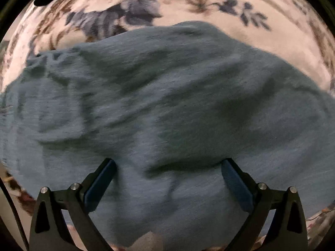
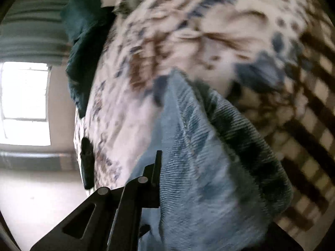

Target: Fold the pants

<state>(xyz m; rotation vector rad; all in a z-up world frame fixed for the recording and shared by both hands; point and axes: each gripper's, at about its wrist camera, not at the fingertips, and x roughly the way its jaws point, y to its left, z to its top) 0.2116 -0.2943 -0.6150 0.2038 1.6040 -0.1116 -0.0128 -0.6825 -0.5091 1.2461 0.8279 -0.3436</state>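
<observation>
The left tongs (image 1: 168,167) point straight down with their jaws spread wide; neither blue pad (image 1: 102,185) presses on anything. Beneath and between them lie the pants (image 1: 167,104), blue-grey denim bunched into a wrinkled mound on a floral bedspread (image 1: 240,21). The mound's long axis runs across the left wrist view, from the left edge to the right.

The right tongs (image 2: 162,167) are clamped shut on a fold of the pants (image 2: 199,156), only one dark finger (image 2: 157,167) showing beside the cloth. From the grip, the denim stretches away toward the bedspread (image 2: 178,31). No label or writing can be read; both views are blurred.
</observation>
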